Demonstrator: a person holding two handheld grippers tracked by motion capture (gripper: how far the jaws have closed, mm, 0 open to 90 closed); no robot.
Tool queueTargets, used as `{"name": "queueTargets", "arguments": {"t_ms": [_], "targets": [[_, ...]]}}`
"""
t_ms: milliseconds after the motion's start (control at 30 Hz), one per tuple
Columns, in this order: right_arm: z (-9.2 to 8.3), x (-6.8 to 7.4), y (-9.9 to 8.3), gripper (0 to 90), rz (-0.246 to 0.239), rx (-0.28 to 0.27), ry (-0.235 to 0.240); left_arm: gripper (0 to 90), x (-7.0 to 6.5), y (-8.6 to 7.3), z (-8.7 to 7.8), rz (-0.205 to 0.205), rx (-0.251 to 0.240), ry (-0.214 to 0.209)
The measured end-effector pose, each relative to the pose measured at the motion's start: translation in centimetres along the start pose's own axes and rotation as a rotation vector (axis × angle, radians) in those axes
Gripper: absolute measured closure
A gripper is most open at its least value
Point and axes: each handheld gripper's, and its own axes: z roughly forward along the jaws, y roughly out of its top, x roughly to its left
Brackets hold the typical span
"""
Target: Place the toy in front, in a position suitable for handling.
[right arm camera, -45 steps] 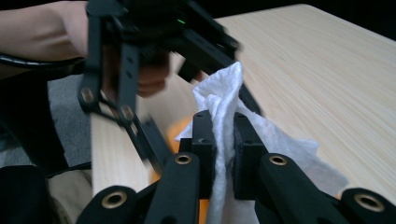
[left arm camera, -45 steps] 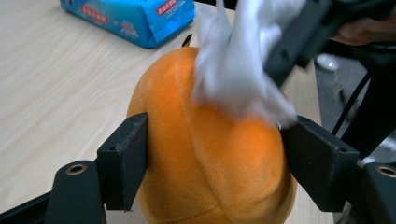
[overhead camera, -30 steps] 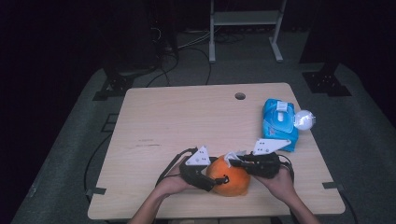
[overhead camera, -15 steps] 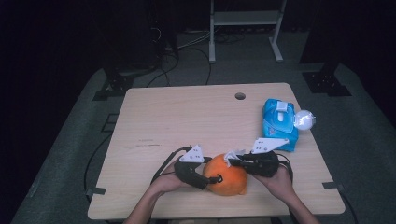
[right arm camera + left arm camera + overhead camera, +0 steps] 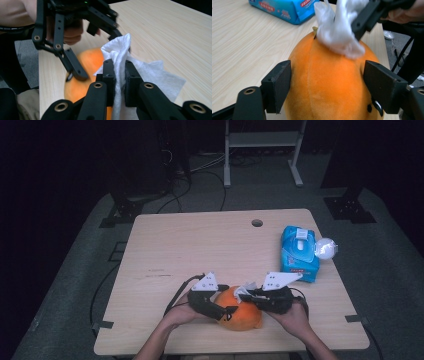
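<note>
Standing by the table (image 5: 200, 245), I see little changed from a second ago: both hands sit at the near edge as before, the left gripper (image 5: 220, 310) having slid a touch nearer the person along the orange plush toy (image 5: 242, 312), its jaws just opening slightly.

The toy rests near the front edge, between the two grippers. In the left gripper view its jaws straddle the toy (image 5: 329, 80), one pad at each flank, seemingly touching the fur; I cannot tell how firmly they press.

The blue wipes pack (image 5: 298, 252) lies well apart toward the far right, unmoved, a white ball-like thing (image 5: 325, 248) just beside it. Its printing is too small to read.

The right gripper (image 5: 120, 75) is clamped on a white wipe (image 5: 150, 75), pressed against the top of the toy (image 5: 87, 62).
</note>
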Motion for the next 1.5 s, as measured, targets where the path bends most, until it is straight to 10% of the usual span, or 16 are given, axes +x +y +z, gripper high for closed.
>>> {"name": "queueTargets", "arguments": {"t_ms": [800, 1500], "targets": [[-2.0, -1.5, -1.8, 81.4, 0.053, 0.010, -0.036, 26.6, 2.0, -1.5, -0.9, -0.094, 0.004, -0.008], [-2.3, -2.9, -2.4, 81.4, 0.117, 0.004, -0.048, 27.2, 0.8, -0.8, -0.6, -0.038, 0.022, 0.014]]}}
